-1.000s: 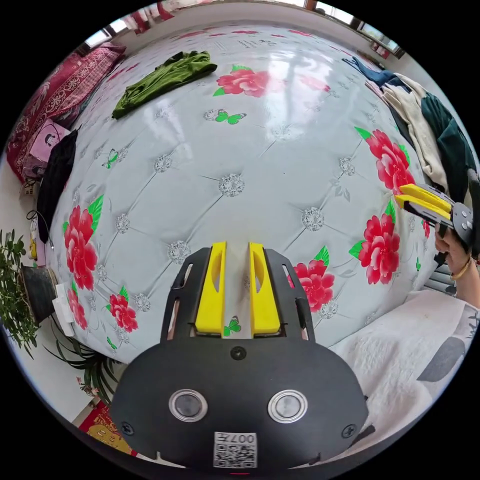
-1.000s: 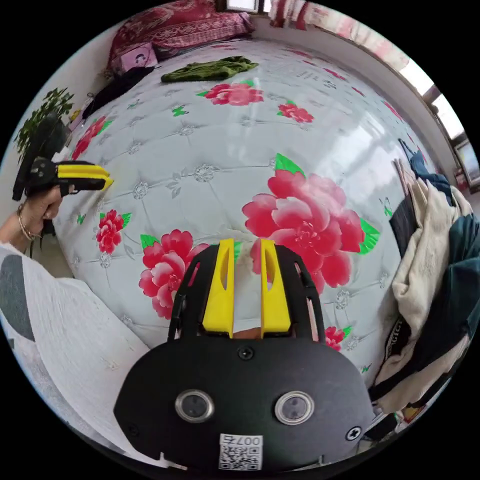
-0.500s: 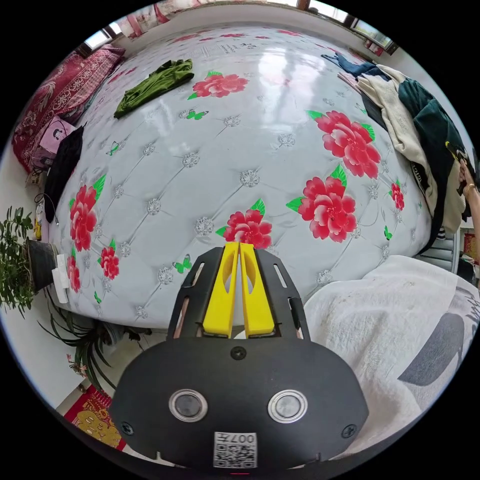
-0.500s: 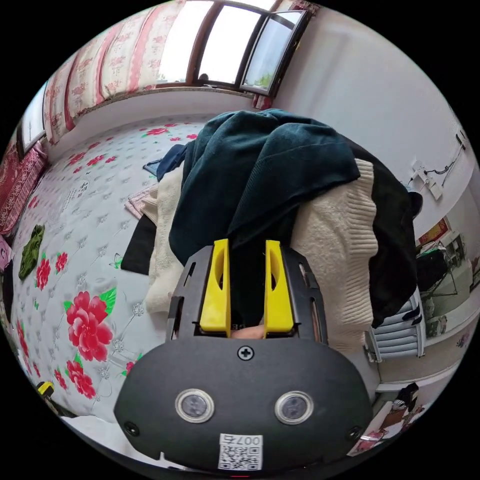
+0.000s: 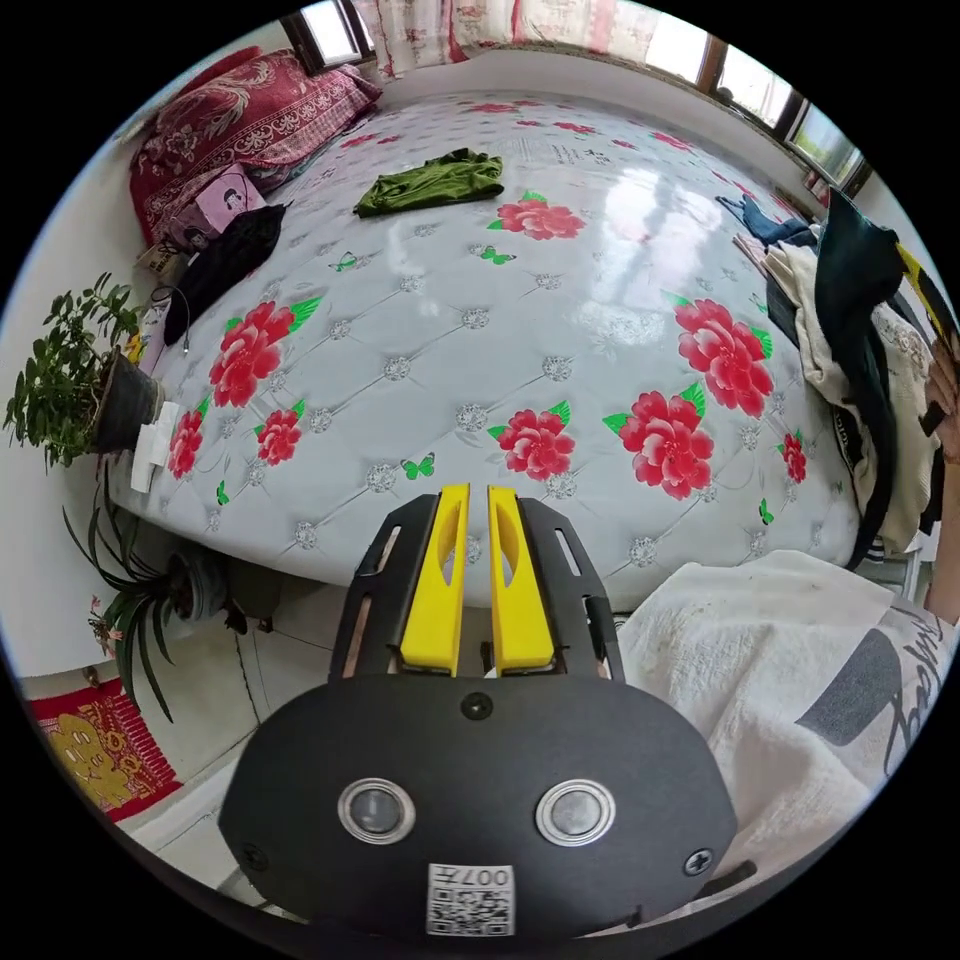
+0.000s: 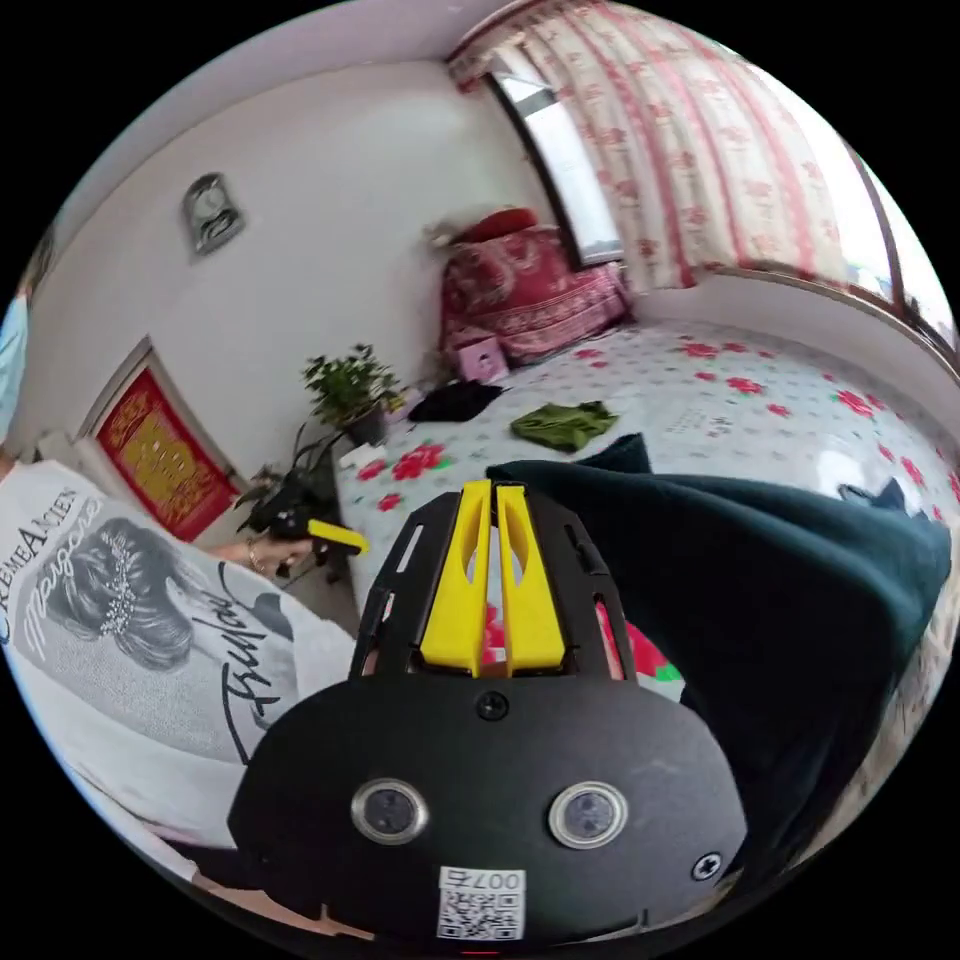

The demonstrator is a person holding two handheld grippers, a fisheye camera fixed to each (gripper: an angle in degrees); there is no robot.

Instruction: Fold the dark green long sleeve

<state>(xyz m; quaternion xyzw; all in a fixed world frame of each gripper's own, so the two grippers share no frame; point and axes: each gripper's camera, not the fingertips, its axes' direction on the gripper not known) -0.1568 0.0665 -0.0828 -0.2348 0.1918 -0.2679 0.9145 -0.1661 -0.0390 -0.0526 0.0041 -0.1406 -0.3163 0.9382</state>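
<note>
The dark green long sleeve (image 6: 760, 590) hangs in the air from my right gripper (image 6: 495, 488), whose yellow jaws are pressed together on its edge. In the left gripper view the same garment (image 5: 850, 290) is lifted above the clothes pile at the bed's right side, with the right gripper (image 5: 918, 275) behind it. My left gripper (image 5: 470, 492) hovers over the near edge of the bed, jaws a narrow gap apart, holding nothing. It also appears small and far off as the left gripper (image 6: 335, 537) in the right gripper view.
The bed (image 5: 560, 330) has a white quilted cover with red flowers. An olive green garment (image 5: 432, 182) lies at its far side, a black one (image 5: 222, 262) near red pillows (image 5: 240, 120). Cream and dark clothes (image 5: 890, 400) pile up on the right. A potted plant (image 5: 70, 375) stands left.
My right gripper has shut on the dark green long sleeve and lifted it off the pile, swinging round towards the room. My left gripper has pulled back from the bed and parted slightly.
</note>
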